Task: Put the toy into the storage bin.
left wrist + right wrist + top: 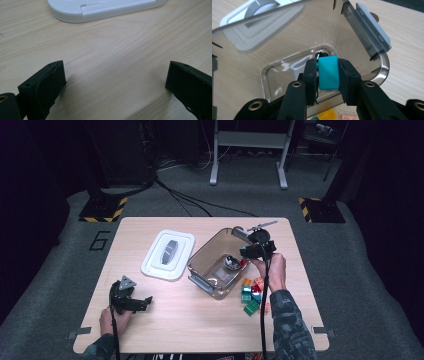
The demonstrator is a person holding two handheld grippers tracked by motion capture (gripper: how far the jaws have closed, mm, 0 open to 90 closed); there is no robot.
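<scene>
Teal and smooth, a small rectangular plastic block [328,72] sits clamped between the black pads of the right gripper [328,75], poised over the open mouth of a clear, round-cornered plastic bin [210,251] near its right rim. Inside, the bin's floor lies mostly bare. A loose heap of coloured bricks [253,295] crowds the bin's near right corner. The white glossy lid [167,254] lies flat just left of the bin. The left gripper [131,301] rests released, jaws wide, over bare pale wood-grain table [120,57].
</scene>
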